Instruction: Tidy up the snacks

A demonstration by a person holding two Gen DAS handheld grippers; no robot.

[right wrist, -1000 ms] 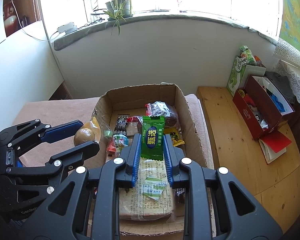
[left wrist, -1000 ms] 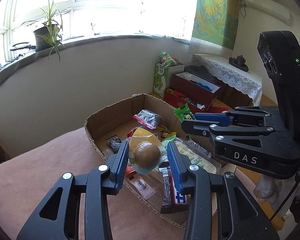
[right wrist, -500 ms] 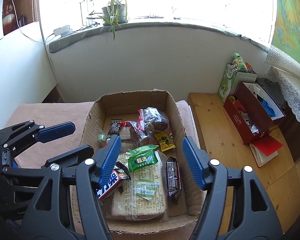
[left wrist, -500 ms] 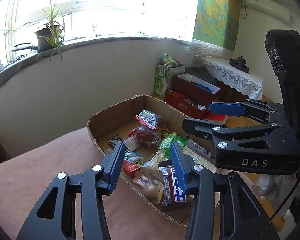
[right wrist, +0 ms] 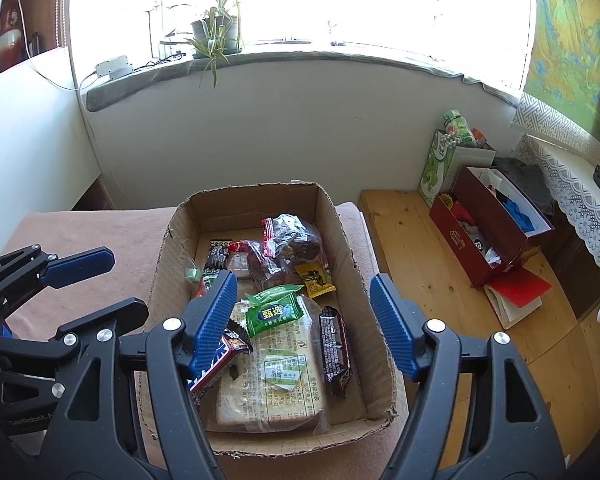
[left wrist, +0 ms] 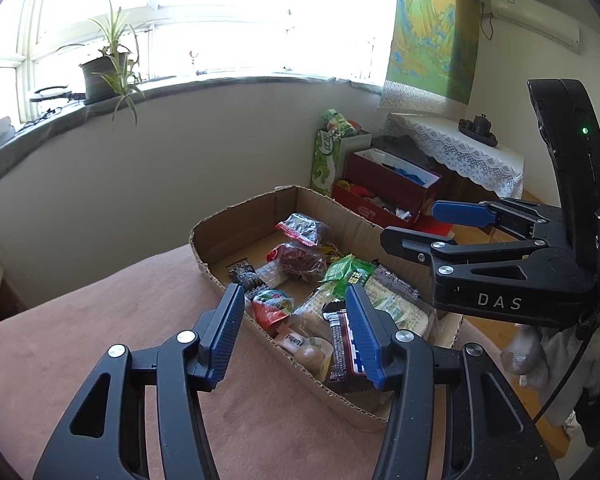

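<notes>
An open cardboard box on a brown cloth holds several snacks. A green packet lies on a flat bread pack. A round brown snack in clear wrap lies at the box's near edge. A dark bar lies to the right of the bread. My left gripper is open and empty above the box's near edge. My right gripper is open wide and empty above the box.
A brown-clothed table carries the box. A wooden bench holds a red box and a green carton. A lace-covered table stands at the right. A potted plant sits on the windowsill.
My left gripper let go of the round brown snack, which now lies in the box. My right gripper let go of the green packet onto the bread pack. Both opened and drew back.
</notes>
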